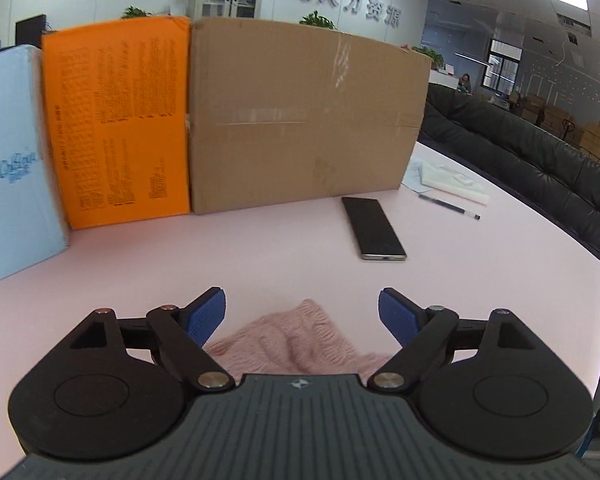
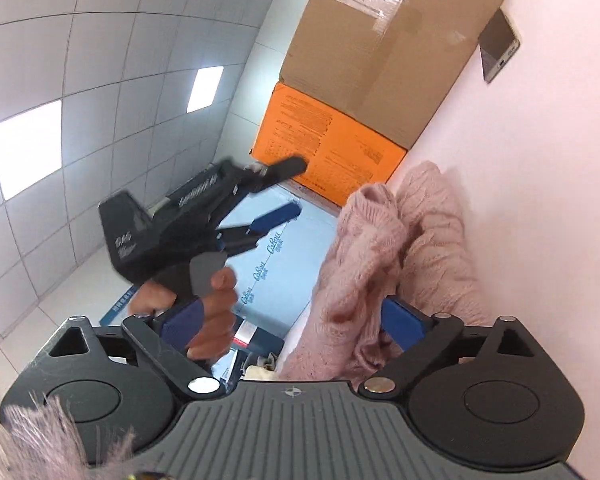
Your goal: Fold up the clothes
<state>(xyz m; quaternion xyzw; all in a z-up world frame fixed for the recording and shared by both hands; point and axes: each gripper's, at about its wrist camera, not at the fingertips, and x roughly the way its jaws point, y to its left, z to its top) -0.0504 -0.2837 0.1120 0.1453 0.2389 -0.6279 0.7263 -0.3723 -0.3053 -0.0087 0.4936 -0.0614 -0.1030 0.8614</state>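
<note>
A fuzzy pink sweater [image 1: 296, 344] lies bunched on the pale pink table [image 1: 260, 248], just below and between the blue pads of my left gripper [image 1: 302, 308], which stands open with nothing pressed between them. In the right wrist view, which is rolled sideways, the sweater [image 2: 400, 248] is a crumpled heap. My right gripper [image 2: 292, 320] is open; the heap's near edge lies by its right pad, but the pads do not clamp it. The left gripper [image 2: 290, 188] appears there too, jaws apart, held by a hand [image 2: 216, 304] above the sweater.
A big cardboard box [image 1: 300, 116], an orange box [image 1: 116, 120] and a light blue box [image 1: 12, 160] line the table's far side. A black phone [image 1: 374, 228], a pen [image 1: 448, 206] and a white packet [image 1: 448, 180] lie to the right. A black sofa [image 1: 540, 168] runs beyond the table edge.
</note>
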